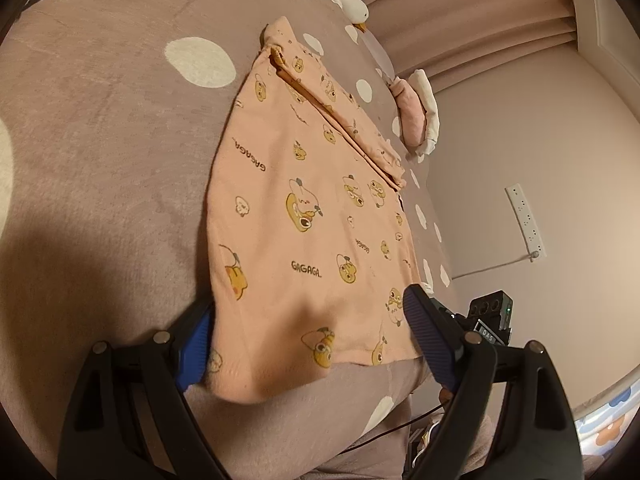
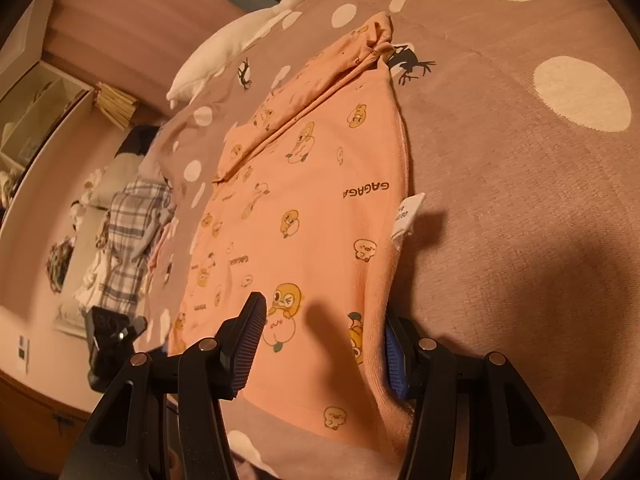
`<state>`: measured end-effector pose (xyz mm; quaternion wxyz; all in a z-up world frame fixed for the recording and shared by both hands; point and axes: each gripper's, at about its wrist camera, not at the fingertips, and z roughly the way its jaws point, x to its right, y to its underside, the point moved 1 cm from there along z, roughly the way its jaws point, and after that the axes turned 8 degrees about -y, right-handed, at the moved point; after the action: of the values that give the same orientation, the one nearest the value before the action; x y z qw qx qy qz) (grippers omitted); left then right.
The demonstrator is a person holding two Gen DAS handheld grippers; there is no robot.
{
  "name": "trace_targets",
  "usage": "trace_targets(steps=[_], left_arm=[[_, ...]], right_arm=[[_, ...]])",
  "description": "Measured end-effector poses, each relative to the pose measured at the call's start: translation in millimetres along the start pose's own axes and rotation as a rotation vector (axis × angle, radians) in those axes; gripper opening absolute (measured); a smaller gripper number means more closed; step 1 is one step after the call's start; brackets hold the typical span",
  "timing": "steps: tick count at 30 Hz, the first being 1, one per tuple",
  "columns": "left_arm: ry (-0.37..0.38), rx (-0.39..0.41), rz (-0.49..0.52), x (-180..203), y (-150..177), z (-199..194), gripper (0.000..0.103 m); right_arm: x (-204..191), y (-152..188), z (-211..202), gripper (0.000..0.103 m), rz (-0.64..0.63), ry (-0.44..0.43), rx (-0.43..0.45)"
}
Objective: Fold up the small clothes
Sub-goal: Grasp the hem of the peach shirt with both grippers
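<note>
A small peach top [image 1: 304, 208] printed with yellow ducks lies flat on the mauve dotted bed cover [image 1: 100, 128], one sleeve folded in across it. My left gripper [image 1: 310, 302] is open wide at its near hem, the left finger [image 1: 196, 344] half hidden under the cloth edge and the right finger [image 1: 428, 332] resting on top. In the right wrist view the same top [image 2: 312, 200] shows a white care tag [image 2: 406, 220] at its right edge. My right gripper [image 2: 322, 312] straddles the near hem, open; its right finger [image 2: 394, 360] is partly hidden by the raised edge.
A white goose plush [image 2: 240, 40] lies at the far end of the bed. Folded pink and white clothes [image 1: 416, 120] sit by the bed edge. A plaid pile [image 2: 128, 232] lies beside the bed, and a power strip [image 1: 526, 222] hangs on the wall.
</note>
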<state>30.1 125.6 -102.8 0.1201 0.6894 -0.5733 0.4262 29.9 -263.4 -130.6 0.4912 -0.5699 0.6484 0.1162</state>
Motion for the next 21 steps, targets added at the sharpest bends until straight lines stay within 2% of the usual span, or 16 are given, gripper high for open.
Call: trace_targets(steps=[21], left_arm=[[0.084,-0.05,-0.035,0.0,-30.4,16.9,0.089]], right_arm=[[2.4,-3.7,4.7,0.054,0.014,-0.031,0.007]])
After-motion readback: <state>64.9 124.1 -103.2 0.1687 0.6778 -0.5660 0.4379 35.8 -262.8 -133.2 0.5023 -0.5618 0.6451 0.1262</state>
